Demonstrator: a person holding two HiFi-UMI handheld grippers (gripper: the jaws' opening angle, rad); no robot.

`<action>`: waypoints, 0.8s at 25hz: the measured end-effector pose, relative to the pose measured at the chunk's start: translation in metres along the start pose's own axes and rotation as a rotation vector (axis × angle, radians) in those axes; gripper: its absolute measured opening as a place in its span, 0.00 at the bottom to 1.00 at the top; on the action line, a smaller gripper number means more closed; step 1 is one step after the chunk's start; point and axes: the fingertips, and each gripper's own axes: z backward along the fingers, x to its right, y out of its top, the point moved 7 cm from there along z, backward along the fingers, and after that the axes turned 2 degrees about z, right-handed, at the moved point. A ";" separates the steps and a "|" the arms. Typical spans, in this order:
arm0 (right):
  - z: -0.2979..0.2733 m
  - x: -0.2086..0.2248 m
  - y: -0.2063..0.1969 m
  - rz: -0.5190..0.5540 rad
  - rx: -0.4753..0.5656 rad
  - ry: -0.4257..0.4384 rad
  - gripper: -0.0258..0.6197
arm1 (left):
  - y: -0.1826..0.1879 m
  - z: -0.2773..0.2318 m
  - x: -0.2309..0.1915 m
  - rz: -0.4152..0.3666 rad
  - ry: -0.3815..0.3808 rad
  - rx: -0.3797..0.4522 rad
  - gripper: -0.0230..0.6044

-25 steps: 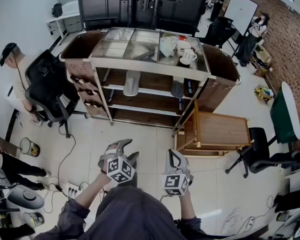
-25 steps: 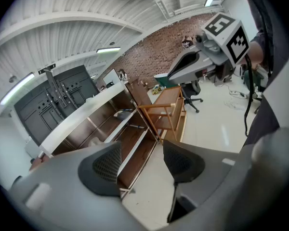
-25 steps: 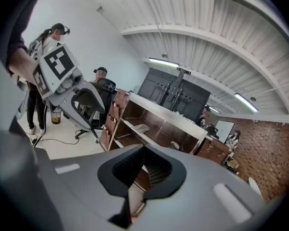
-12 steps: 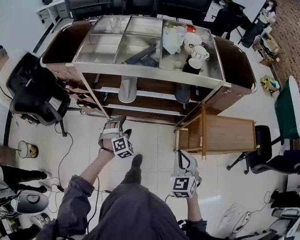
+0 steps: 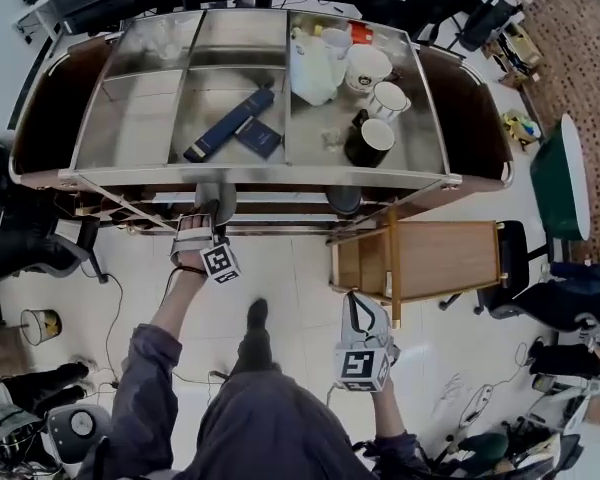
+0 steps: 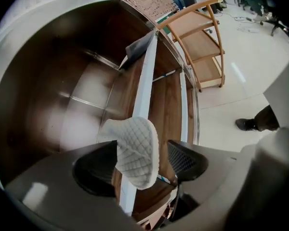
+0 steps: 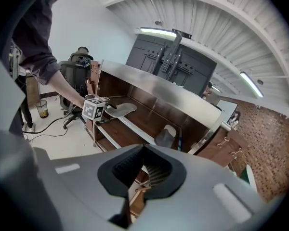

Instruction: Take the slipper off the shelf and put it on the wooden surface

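The white quilted slipper point(image 6: 135, 150) lies on the upper wooden shelf point(image 6: 145, 88) of a steel-framed rack, its near end sticking out over the shelf's pale front edge. The left hand-held gripper point(image 6: 139, 166) is pushed up to that end with its jaws wide apart, one on each side of the slipper. A gap shows on the right side, and I cannot tell whether the left jaw touches it. In the head view the slipper shows as a pale shape just under the rim of the rack's metal worktop point(image 5: 130, 173), at the tip of the outstretched left arm.

A second, greyer slipper point(image 7: 166, 137) sits further along the same shelf, well apart from the first.

The right hand-held gripper point(image 5: 358, 304) hangs low over the tiled floor point(image 5: 290, 278), close to the person's body, with its jaws drawn together and nothing between them. Just beyond it stands a small wooden stand point(image 5: 442, 258) with a bare flat top, set against the right end of the rack.

On the worktop lie two blue boxes point(image 5: 230, 125) in the middle bay. In the right bay are a white jug point(image 5: 310, 68), a white bowl-shaped cup point(image 5: 366, 66), a white mug point(image 5: 390, 98) and a dark mug point(image 5: 368, 140).
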 end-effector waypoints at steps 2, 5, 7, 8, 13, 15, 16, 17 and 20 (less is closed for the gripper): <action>-0.016 0.006 0.003 0.008 0.001 -0.001 0.05 | 0.000 -0.007 -0.012 -0.009 0.054 0.014 0.44; -0.027 0.011 -0.005 0.014 0.006 -0.006 0.05 | 0.004 0.005 -0.014 0.007 0.097 0.045 0.26; -0.025 0.015 -0.008 0.015 0.022 -0.012 0.05 | 0.008 0.019 -0.014 0.020 0.132 0.073 0.21; -0.020 0.017 -0.008 0.012 0.034 -0.016 0.05 | 0.009 0.028 -0.015 0.019 0.158 0.081 0.20; 0.030 0.016 -0.026 0.022 0.097 -0.033 0.05 | 0.027 0.102 -0.009 0.047 0.243 0.095 0.17; 0.058 0.018 -0.041 0.024 0.124 -0.049 0.05 | 0.040 0.138 0.004 0.061 0.270 0.102 0.17; 0.072 0.020 -0.050 0.021 0.136 -0.058 0.05 | 0.049 0.157 0.012 0.070 0.279 0.104 0.17; 0.090 0.023 -0.062 0.014 0.147 -0.067 0.05 | 0.060 0.178 0.023 0.078 0.285 0.107 0.17; 0.156 0.032 -0.109 -0.006 0.173 -0.088 0.05 | 0.101 0.253 0.070 0.091 0.293 0.124 0.17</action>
